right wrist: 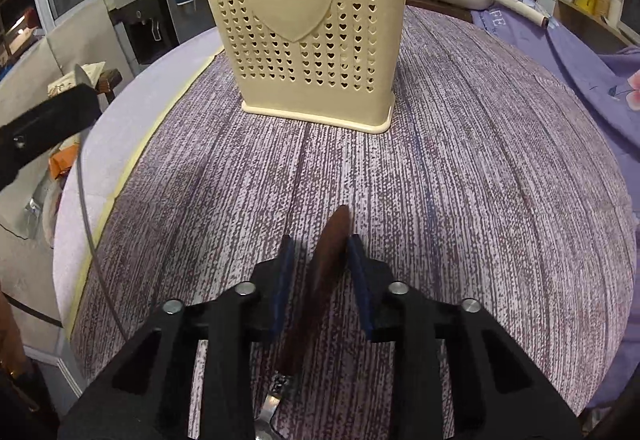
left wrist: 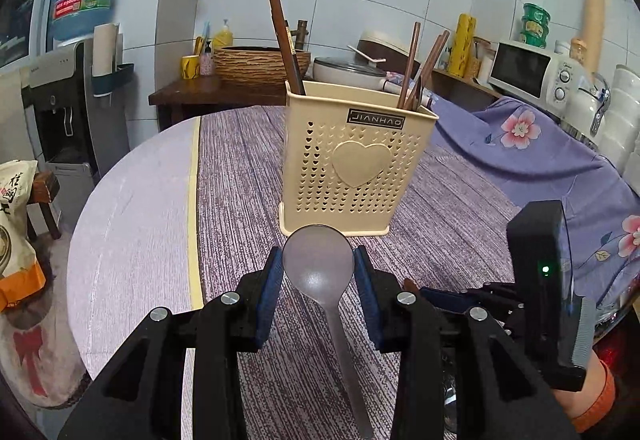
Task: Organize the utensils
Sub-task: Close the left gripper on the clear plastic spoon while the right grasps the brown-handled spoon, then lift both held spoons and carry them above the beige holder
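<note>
A cream perforated utensil holder point(left wrist: 352, 156) with a heart stands on the purple striped mat; it also shows in the right wrist view point(right wrist: 312, 32). Brown chopsticks point(left wrist: 286, 44) and wooden handles stick out of it. My left gripper point(left wrist: 319, 260) is shut on a grey metal spoon point(left wrist: 320, 264), its bowl between the pads, just short of the holder. My right gripper point(right wrist: 318, 252) stands around the brown wooden handle of a utensil point(right wrist: 326, 268) that lies on the mat; the handle touches the right pad, with a gap at the left pad.
The round table point(left wrist: 132, 224) has a pale cloth at left and a purple floral cloth point(left wrist: 520, 144) at right. A water dispenser point(left wrist: 60, 108) stands left; a microwave point(left wrist: 536, 70), pan and basket line the counter behind.
</note>
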A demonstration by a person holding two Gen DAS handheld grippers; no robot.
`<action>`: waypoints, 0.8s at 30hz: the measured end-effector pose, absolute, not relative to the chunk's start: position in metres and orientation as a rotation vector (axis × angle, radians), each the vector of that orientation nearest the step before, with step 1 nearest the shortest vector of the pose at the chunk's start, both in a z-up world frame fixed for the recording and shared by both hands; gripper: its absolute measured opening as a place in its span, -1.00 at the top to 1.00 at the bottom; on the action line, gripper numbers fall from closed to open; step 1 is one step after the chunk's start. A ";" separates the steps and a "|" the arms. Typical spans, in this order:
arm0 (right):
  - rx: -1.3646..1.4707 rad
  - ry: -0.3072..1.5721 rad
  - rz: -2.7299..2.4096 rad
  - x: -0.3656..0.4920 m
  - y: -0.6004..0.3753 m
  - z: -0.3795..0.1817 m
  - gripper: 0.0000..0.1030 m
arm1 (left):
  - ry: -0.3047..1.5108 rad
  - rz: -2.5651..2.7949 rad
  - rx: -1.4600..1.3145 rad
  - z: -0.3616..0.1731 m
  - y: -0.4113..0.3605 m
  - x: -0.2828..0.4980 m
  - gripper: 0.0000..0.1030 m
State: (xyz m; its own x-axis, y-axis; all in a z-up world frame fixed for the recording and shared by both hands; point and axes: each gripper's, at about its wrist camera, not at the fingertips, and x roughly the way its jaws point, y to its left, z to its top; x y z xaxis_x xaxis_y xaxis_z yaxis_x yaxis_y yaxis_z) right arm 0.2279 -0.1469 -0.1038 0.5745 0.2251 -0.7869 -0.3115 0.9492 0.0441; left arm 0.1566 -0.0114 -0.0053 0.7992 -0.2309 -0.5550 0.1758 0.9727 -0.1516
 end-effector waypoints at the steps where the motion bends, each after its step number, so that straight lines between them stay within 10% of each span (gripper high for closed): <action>1: -0.107 0.905 0.308 0.229 -0.146 -0.104 0.60 | 0.606 -0.223 -0.096 -0.005 -0.012 0.157 0.31; 24: 0.185 0.642 0.524 0.178 -0.221 -0.002 0.69 | 0.536 -0.232 -0.115 0.012 -0.009 0.147 0.31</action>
State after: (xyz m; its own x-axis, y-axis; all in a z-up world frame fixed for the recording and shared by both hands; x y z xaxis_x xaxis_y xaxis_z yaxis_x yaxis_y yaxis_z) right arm 0.1777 -0.2207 -0.0022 0.6770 0.5190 -0.5218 -0.4075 0.8547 0.3216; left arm 0.1472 -0.0091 0.0117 0.8341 -0.2488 -0.4923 0.1889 0.9674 -0.1689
